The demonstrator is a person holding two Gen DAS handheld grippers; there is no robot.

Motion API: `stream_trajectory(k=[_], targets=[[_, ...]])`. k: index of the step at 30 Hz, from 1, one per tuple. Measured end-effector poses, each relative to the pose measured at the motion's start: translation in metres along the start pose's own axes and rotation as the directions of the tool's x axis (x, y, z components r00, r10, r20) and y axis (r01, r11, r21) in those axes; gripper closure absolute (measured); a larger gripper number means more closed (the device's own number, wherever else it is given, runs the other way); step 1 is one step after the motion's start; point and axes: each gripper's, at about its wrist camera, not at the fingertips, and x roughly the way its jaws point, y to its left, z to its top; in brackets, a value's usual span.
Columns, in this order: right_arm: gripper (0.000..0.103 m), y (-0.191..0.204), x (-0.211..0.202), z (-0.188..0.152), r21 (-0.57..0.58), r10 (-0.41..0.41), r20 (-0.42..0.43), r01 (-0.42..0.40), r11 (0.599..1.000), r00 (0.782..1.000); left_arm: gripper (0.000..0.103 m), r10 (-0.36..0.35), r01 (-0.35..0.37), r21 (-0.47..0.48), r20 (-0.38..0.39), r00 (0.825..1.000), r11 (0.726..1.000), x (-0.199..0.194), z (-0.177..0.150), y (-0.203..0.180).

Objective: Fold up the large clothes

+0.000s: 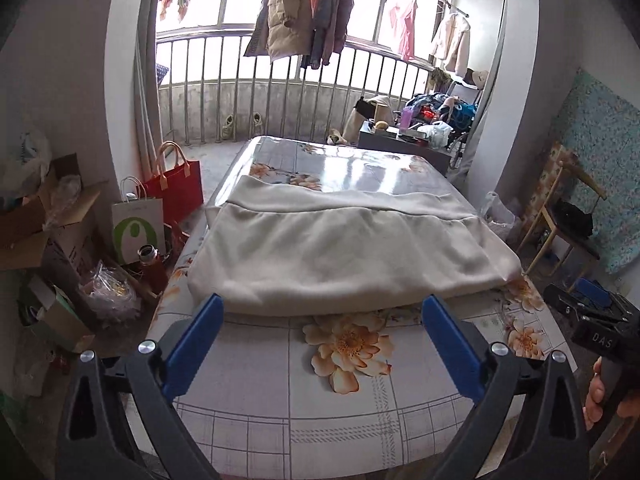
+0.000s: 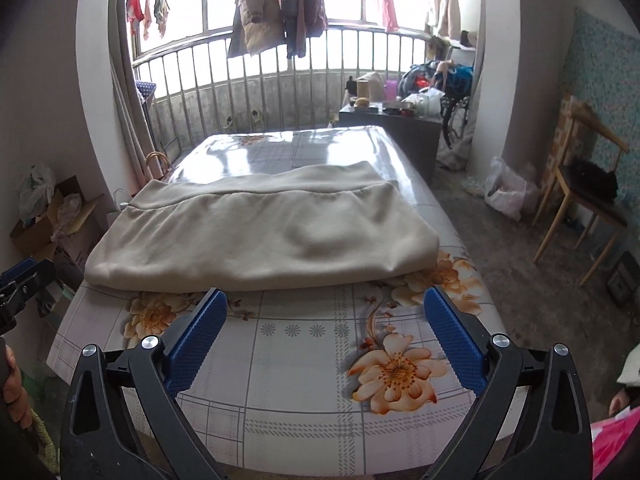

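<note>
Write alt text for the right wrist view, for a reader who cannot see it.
A folded cream garment lies on a table covered with a floral cloth. The right gripper hangs open and empty just short of its near edge. Behind, clothes hang at a barred window.

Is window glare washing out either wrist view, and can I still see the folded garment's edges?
Left wrist view: windows blown out, glare streaks on the far table, but the cream garment shows sharp edges. Right wrist view: same backlight and glossy reflections behind the garment; near fold clear; fisheye bends the room's edges.
</note>
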Motion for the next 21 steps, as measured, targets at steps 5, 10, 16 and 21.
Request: stream_trajectory(k=[5, 10, 16, 21], targets=[[0.008, 0.010, -0.023, -0.005, -0.005, -0.075, 0.088, 0.076, 0.997, 0.993, 0.006, 0.150, -0.151, 0.020, 0.044, 0.988, 0.988, -0.012, 0.002, -0.015], [0.008, 0.015, -0.012, -0.014, 0.027, -0.002, 0.005, 0.002, 1.000, 1.000, 0.006, 0.171, -0.171, -0.004, -0.029, 0.985, 0.985, -0.001, -0.009, -0.019], [0.008, 0.033, 0.001, -0.016, -0.012, -0.007, -0.056, 0.006, 1.000, 0.998, 0.006, 0.179, -0.189, -0.051, -0.154, 0.972, 0.981, 0.020, -0.027, -0.021], [0.008, 0.044, 0.012, -0.024, -0.034, -0.012, -0.107, 0.008, 0.999, 0.994, 0.006, 0.203, -0.213, -0.027, -0.206, 0.957, 0.977, 0.031, -0.033, -0.024]])
